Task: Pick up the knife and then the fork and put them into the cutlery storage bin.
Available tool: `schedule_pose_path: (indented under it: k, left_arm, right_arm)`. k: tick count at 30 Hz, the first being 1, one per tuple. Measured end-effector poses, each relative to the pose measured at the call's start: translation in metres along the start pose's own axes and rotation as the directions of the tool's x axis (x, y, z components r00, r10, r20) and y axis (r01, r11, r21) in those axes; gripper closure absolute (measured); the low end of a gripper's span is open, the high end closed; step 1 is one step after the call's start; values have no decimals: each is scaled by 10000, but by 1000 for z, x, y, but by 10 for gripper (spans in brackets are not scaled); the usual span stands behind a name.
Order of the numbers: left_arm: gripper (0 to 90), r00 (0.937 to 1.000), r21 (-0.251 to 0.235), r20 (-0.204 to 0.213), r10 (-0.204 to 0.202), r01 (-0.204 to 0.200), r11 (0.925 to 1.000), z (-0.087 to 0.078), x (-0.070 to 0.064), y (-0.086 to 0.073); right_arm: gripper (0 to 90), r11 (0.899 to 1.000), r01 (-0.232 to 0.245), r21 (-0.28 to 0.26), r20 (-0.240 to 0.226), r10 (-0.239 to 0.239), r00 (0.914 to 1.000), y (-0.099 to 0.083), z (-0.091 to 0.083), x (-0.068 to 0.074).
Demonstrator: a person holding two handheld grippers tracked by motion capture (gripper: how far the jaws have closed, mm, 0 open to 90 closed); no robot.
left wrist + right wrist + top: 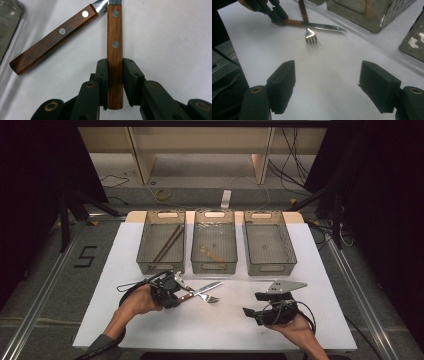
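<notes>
The left gripper (172, 292) has its two black jaws pressed against the sides of a wooden handle (115, 62), which runs straight up between them in the left gripper view; the butt end of the handle sits deep between the jaws, and the rest reaches out past their tips. Two metal rivets show on the part beyond the tips. To the left of the jaws in that view lies a second wooden handle (53, 38), tilted, its butt end near the left jaw but apart from it, its far end closing toward the held handle where the metal begins. Which handle belongs to the knife (207, 287) and which to the fork (210, 298) is hard to say from that view alone; from the right gripper view the clamped one looks to be the knife (324, 27), since its blade runs straight out from the left gripper (277, 15), but I would not swear to it. The fork (310, 36) lies with its tines just beyond the blade, toward the right gripper's side, and its handle crosses the knife.

The right gripper (257, 306) has its jaws wide apart with nothing but bare white table (329, 82) between them. The fork and knife lie well ahead of its tips. Three mesh baskets (215, 247) stand beyond both grippers
</notes>
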State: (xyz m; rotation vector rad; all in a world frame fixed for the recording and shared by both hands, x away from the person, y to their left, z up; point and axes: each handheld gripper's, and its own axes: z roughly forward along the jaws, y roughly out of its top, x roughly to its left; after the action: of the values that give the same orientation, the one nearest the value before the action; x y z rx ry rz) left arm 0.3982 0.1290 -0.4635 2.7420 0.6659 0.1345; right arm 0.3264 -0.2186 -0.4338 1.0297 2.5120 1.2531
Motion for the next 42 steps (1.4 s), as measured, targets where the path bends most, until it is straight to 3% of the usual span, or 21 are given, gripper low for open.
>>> schedule_pose_path:
  k: [9,13,21,23,27,31,34,42]
  left_arm:
    - [750,9988,-271,166,-463,468,9985,-11,-2,3]
    - [750,9956,-604,588,-735,770,9952,-23,-10,9]
    - [750,9910,-486,1203,-588,650,9967,-25,-26,19]
    - [750,9889,-468,1406,-480,550,9974,-25,-31,22]
    - [750,9904,-481,1373,-154,222,9986,-28,-42,31]
    - [749,9854,-540,1696,119,-28,9985,-29,-49,36]
    - [749,9835,-479,1801,190,-105,9988,-28,-54,38]
    - [749,9749,-413,2168,511,-432,9982,-27,-63,49]
  right_arm:
    - [299,9997,149,-196,-104,-151,9998,2,0,3]
    - [302,9987,338,-378,-163,-344,9993,5,0,7]
    - [302,9901,1289,-559,-313,-1307,9909,18,10,26]
    - [302,9850,1650,-502,-341,-1668,9854,20,15,32]
    - [302,9696,2430,-300,-388,-2440,9690,25,26,44]
    - [301,9520,3056,-156,-359,-3060,9514,30,35,54]
    - [301,9313,3642,23,-230,-3640,9311,31,39,59]
    - [316,8901,4543,360,-278,-4535,8908,31,48,67]
